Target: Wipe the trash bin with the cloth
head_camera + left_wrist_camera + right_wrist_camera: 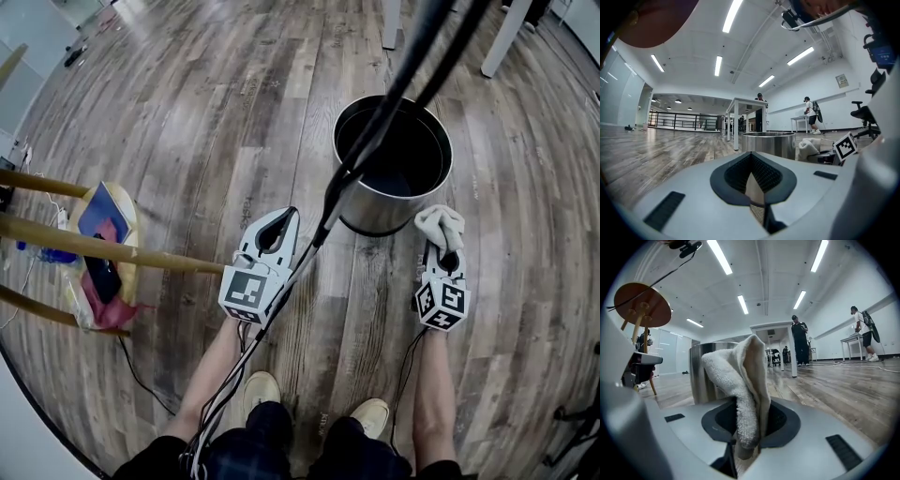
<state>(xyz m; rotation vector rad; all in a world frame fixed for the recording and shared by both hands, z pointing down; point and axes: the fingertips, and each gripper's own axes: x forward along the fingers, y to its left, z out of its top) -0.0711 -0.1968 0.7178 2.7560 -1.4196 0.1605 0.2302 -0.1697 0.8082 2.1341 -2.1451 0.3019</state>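
Note:
A round metal trash bin point(349, 208) stands upright on the wood floor, dark inside; it also shows as the bin point(768, 143) and the bin point(704, 372) in the two gripper views. My right gripper point(446, 246) hovers just right of the bin's near wall, shut on a bunched white cloth point(440, 224). That cloth point(740, 380) sticks up out of the right gripper point(746, 430). My left gripper point(292, 214) sits low to the bin's left, shut, nothing between its pads. The left gripper point(752, 164) points toward the bin, with the cloth point(806, 147) beside it.
A wooden stool's legs point(94, 247) cross the left side above a bag of items point(105, 246). Black cables point(412, 66) hang across the bin. White table legs point(390, 23) stand beyond. My shoes point(259, 388) are near the bottom. People stand far off point(800, 341).

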